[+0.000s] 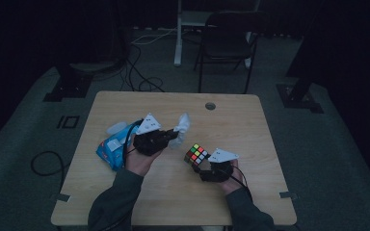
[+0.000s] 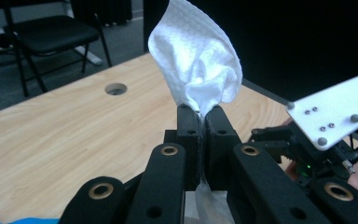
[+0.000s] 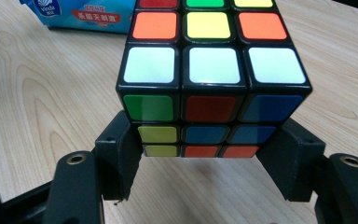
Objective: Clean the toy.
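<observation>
**White tissue pinched in one gripper, puzzle cube clamped in the other**

White and crumpled, a tissue [image 2: 196,70] stands up out of the left gripper [image 2: 199,116], whose two black jaws are pressed together on its lower end; in the left gripper view it fills the upper centre of the frame, and a thin strip of it runs down between the jaws. In the high view the same tissue [image 1: 182,123] sits just left of the frame's centre, at the tip of the left gripper [image 1: 173,134], above the pale wooden tabletop [image 1: 231,120].

The right gripper [image 3: 205,154] is closed on a Rubik's cube [image 3: 212,70], its jaws pressing the cube's bottom layer from either side. In the right gripper view the cube takes the upper middle of the frame, with a white row nearest its front edge and orange and yellow squares behind. In the high view the cube [image 1: 196,154] lies slightly right of centre, held at the front of the right gripper [image 1: 203,166], near the tissue but apart from it.

A blue tissue pack [image 1: 112,149] lies on the tabletop at centre left of the high view, just beside the left hand [image 1: 139,161]. A black chair [image 1: 226,41] stands beyond the tabletop's far edge, at the top of the frame.
</observation>
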{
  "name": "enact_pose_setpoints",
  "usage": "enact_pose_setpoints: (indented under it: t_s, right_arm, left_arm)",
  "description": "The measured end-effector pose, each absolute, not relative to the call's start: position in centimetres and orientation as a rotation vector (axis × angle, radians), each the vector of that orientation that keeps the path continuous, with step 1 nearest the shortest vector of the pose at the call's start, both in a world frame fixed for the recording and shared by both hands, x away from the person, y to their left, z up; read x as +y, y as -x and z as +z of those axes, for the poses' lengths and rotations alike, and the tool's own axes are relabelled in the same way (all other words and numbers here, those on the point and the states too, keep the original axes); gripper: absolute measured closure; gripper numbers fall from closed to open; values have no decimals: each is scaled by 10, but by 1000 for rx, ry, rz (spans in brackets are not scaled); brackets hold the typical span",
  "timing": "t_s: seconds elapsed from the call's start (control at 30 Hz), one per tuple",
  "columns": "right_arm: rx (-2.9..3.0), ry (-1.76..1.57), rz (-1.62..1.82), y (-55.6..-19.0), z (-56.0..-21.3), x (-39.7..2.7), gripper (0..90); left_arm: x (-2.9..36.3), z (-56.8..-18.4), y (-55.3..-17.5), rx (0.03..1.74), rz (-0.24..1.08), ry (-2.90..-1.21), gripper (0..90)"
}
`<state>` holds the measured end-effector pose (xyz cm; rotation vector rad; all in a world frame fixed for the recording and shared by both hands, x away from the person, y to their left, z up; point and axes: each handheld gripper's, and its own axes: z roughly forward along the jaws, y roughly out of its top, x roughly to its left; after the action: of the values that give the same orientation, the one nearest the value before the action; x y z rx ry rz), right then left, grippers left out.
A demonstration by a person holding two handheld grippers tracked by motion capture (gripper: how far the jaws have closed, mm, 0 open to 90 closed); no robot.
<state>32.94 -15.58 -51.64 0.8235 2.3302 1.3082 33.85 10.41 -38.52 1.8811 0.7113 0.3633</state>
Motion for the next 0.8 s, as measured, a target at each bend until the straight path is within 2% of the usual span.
enact_pose_setpoints:
  t_s: [0.8]
  right_arm:
    - [2330,-792,1310,-328,-514,-149,350]
  left_arm:
    - [57,-439,-340,692,215,-2019,874]
